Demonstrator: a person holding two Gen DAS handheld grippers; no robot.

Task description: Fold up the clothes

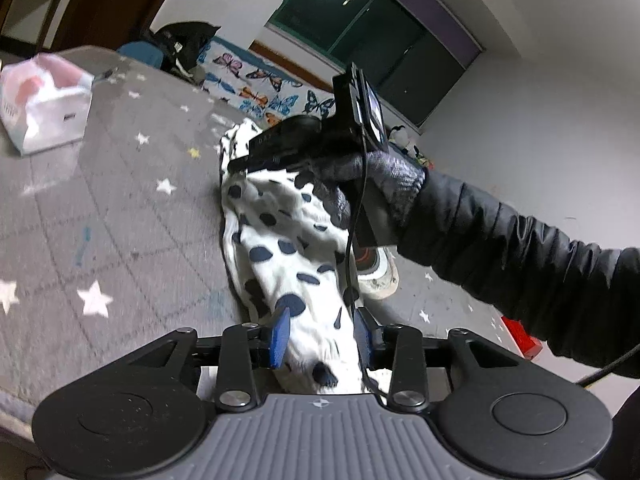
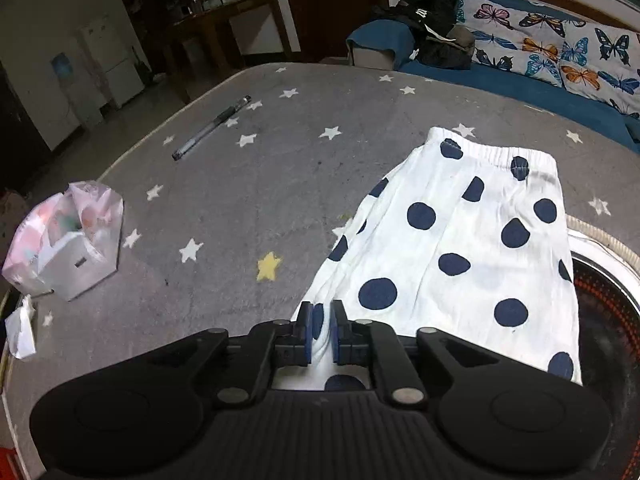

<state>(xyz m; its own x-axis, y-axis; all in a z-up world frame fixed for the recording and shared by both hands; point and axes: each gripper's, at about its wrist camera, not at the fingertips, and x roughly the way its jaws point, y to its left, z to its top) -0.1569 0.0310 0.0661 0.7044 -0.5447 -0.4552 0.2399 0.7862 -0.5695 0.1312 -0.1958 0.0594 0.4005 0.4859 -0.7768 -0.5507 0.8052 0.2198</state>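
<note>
A white garment with navy dots (image 2: 460, 240) lies on the grey star-patterned table cover (image 2: 248, 184), its elastic waistband (image 2: 496, 158) at the far end. My right gripper (image 2: 323, 332) is shut on the garment's near edge, with cloth pinched between the blue pads. In the left wrist view the same garment (image 1: 280, 240) is bunched and lifted. My left gripper (image 1: 322, 336) is closed on a thick fold of it. A gloved hand (image 1: 376, 176) holds the right gripper (image 1: 244, 164) at the far end of the cloth.
A plastic bag with a white box (image 2: 68, 248) stands at the left, with a paper scrap (image 2: 20, 332) beside it. A pen (image 2: 212, 128) lies far left. A butterfly-print sofa (image 2: 560, 60) with a black bag (image 2: 432, 20) lies beyond. A round white-rimmed object (image 2: 608, 304) sits at right.
</note>
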